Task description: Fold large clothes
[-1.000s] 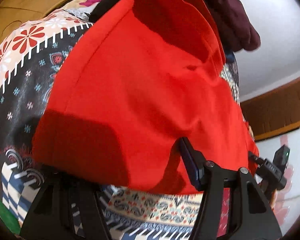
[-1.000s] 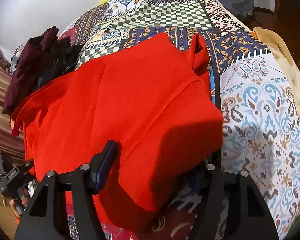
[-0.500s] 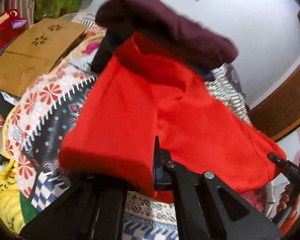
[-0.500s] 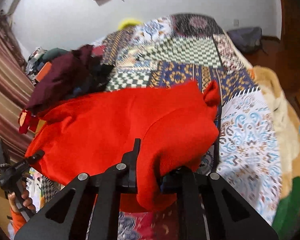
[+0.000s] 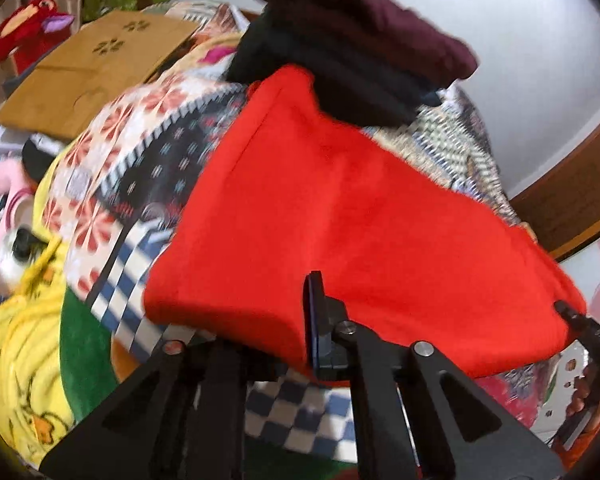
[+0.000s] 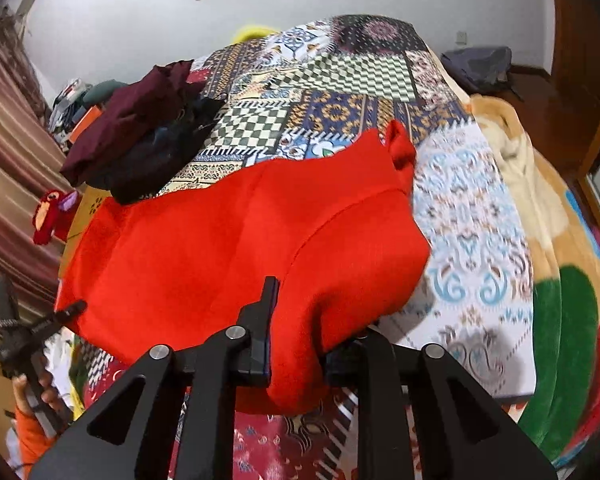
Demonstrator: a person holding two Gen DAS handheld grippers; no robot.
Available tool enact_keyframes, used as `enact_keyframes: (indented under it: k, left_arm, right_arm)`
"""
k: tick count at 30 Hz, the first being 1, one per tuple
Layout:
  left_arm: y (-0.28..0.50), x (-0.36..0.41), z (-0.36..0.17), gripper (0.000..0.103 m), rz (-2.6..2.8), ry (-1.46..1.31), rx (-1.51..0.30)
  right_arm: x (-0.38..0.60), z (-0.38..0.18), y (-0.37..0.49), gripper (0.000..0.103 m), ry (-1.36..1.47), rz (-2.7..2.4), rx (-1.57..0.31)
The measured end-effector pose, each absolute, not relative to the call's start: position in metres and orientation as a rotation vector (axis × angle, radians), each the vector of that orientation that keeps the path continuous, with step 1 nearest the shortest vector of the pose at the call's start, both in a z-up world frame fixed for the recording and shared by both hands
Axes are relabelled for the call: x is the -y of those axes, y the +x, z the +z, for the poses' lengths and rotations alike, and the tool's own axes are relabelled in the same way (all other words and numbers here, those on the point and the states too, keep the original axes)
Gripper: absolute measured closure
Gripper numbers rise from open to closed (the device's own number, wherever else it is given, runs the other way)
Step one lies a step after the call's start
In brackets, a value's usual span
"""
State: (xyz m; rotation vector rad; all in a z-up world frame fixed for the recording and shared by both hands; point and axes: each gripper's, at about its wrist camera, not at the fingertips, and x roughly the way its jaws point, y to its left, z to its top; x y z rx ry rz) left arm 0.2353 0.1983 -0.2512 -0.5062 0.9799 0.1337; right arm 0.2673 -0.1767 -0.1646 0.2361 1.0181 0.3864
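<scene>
A large red garment [image 5: 340, 220] lies over the patchwork bed cover [image 5: 148, 152], its near hem raised. In the left wrist view my left gripper [image 5: 276, 332] is shut on the hem; one blue-padded finger [image 5: 314, 320] shows and the other is hidden under the cloth. In the right wrist view the red garment [image 6: 220, 248] bunches between the fingers of my right gripper [image 6: 304, 336]. Its jaws are opening, though the fold is still pinched between them. Each view shows the other gripper, held in a hand, at the garment's far corner: the right gripper [image 5: 580, 320], the left gripper [image 6: 40, 324].
A pile of maroon and dark clothes [image 6: 140, 132] sits on the bed just past the red garment. A cardboard sheet [image 5: 92, 68] and a red plush toy [image 5: 24, 28] lie off the left side. A beige blanket [image 6: 520, 168] drapes the right edge, a yellow one [image 5: 20, 340] the near left.
Both grippers closed onto the red garment's near hem, then lifted and drew back with it. The hem now hangs raised off the bed and more of the room shows.
</scene>
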Motion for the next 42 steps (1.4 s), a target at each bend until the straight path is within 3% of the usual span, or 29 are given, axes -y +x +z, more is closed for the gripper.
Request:
enact_keyframes:
  k: [14, 17, 19, 22, 25, 41, 42]
  left_arm:
    - [0.204, -0.217, -0.256, 0.07, 0.142, -0.653, -0.979]
    - [0.198, -0.221, -0.255, 0.067, 0.141, -0.681, -0.97]
    - [0.195, -0.224, -0.253, 0.064, 0.136, -0.697, -0.964]
    - [0.193, -0.227, -0.254, 0.049, 0.127, -0.725, -0.958]
    - [0.195, -0.226, -0.258, 0.042, 0.129, -0.75, -0.956]
    - [0.254, -0.236, -0.303, 0.042, -0.057, -1.074, -0.956]
    - [0.256, -0.237, -0.303, 0.042, -0.053, -1.072, -0.955]
  right_arm:
    - [0.192, -0.128, 0.237, 0.075, 0.138, 0.272, -0.925]
    - [0.184, -0.11, 0.234, 0.067, 0.072, 0.24, -0.852]
    - [0.178, -0.1, 0.235, 0.053, 0.051, 0.251, -0.819]
    - [0.158, -0.092, 0.241, 0.05, -0.005, 0.283, -0.78]
    - [0.13, -0.094, 0.25, 0.048, -0.054, 0.344, -0.786]
    - [-0.018, -0.192, 0.287, 0.047, -0.195, 0.62, -1.091]
    - [-0.02, -0.196, 0.286, 0.043, -0.203, 0.615, -1.101]
